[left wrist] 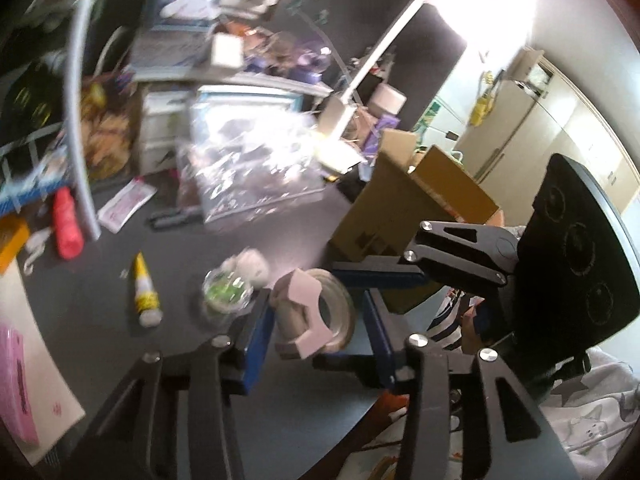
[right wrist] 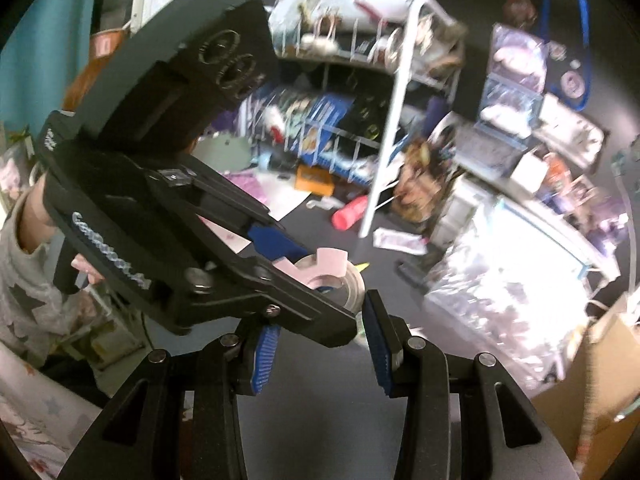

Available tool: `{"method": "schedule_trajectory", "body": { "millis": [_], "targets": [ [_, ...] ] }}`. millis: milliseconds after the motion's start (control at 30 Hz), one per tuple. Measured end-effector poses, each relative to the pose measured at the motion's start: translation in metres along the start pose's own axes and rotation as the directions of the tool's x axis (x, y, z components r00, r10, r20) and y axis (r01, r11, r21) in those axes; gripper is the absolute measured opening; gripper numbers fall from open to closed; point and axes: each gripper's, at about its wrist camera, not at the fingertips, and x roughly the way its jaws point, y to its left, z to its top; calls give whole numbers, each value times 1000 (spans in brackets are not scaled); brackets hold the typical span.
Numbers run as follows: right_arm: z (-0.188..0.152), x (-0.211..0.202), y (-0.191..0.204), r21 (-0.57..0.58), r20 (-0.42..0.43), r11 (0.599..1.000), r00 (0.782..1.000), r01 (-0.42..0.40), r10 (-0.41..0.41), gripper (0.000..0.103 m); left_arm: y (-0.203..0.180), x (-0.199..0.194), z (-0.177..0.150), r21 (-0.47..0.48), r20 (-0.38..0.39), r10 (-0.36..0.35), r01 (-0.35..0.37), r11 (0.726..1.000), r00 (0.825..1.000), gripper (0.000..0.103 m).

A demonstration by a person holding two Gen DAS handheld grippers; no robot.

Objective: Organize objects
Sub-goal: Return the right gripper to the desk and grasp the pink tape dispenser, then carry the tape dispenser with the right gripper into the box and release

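A clear tape roll in a pale pink dispenser (left wrist: 310, 316) sits between the blue pads of my left gripper (left wrist: 318, 330), which looks closed on it just above the dark desk. It also shows in the right wrist view (right wrist: 328, 268). My right gripper (right wrist: 320, 342) is open and empty, close beside the left gripper's fingers and the tape. In the left wrist view the right gripper (left wrist: 384, 280) comes in from the right. A yellow glue tube (left wrist: 143, 292), a clear round container with green bits (left wrist: 226, 294) and a red bottle (left wrist: 67, 224) lie on the desk.
An open cardboard box (left wrist: 408, 208) stands at the right. A shiny plastic-wrapped box (left wrist: 248, 164) and crowded wire racks (right wrist: 344, 92) fill the back. A pink object on white paper (left wrist: 16, 376) lies at the left edge. A white lamp arm (left wrist: 380, 52) crosses above.
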Motion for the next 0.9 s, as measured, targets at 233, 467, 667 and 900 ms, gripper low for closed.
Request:
{"method": "schedule_trajectory", "body": {
  "millis": [233,467,667,900],
  "targets": [
    [-2,-44,-26,17,36,992,991,125,-125,36,-41,15,38,91,1,-27,27,995,1000,35],
    [-13,-80,-65,56,28,973,974,222,-224,36,-84,49,76,159,-26,-64,68,985,998,34],
    [-32,-106,-101,112,-7,954,960,278,-279,36,-118,88,104,195,-71,-99,111,974,993,34],
    [-56,-121,-142,187,-91,937,955,296,-284,36,-139,135,124,200,-149,-131,160,967,980,34]
  ]
}}
